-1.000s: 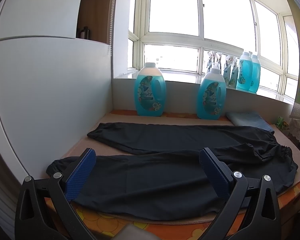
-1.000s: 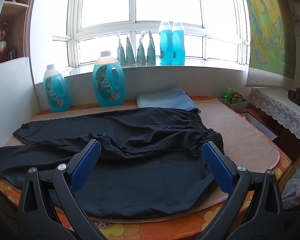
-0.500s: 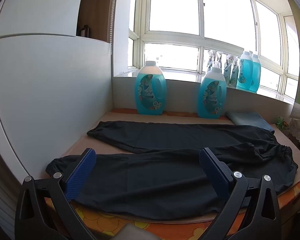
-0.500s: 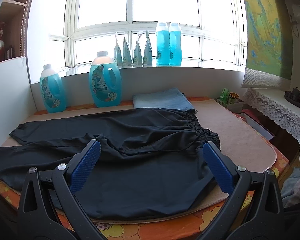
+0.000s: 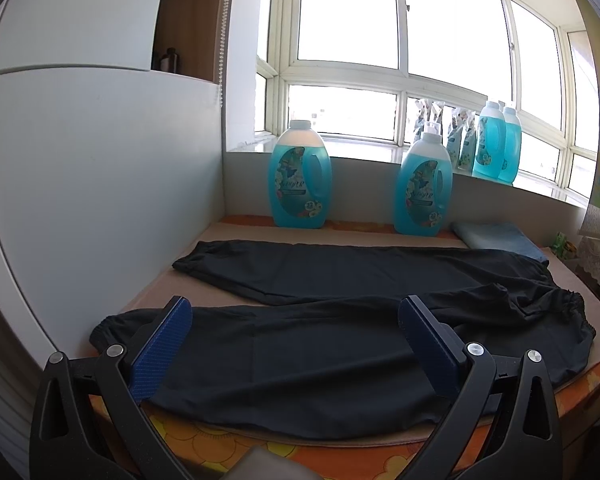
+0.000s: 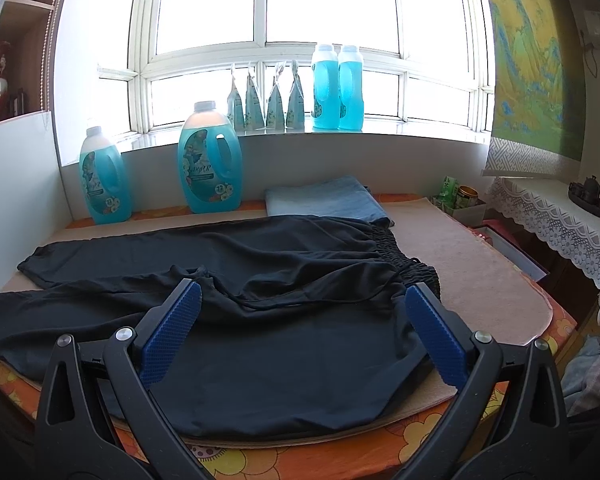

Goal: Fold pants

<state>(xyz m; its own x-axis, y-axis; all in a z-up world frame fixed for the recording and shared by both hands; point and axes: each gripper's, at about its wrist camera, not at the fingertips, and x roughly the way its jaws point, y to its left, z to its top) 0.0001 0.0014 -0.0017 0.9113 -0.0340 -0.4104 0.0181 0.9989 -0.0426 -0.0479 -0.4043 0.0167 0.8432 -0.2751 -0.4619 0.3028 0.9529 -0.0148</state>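
Black pants [image 5: 320,344] [image 6: 268,304] lie spread flat on a beige mat, both legs stretched to the left and the elastic waistband [image 6: 404,260] bunched at the right. My left gripper [image 5: 296,312] hovers open above the near leg, close to its cuff [image 5: 104,328]. My right gripper [image 6: 300,296] hangs open over the seat and waist part, nothing between its blue pads [image 6: 172,332]. Neither gripper touches the cloth.
Two big blue detergent bottles [image 5: 299,176] [image 6: 210,160] stand along the back wall. A folded light-blue cloth [image 6: 328,200] lies behind the waistband. A white cabinet wall [image 5: 92,200] bounds the left side. A lace-covered shelf [image 6: 556,216] and small boxes sit right; bare beige mat [image 6: 472,264] stretches right of the pants.
Both views drift slightly; the pants sit a little lower and farther in the frames, as if both grippers pulled back or tilted up. The pants lie as before.
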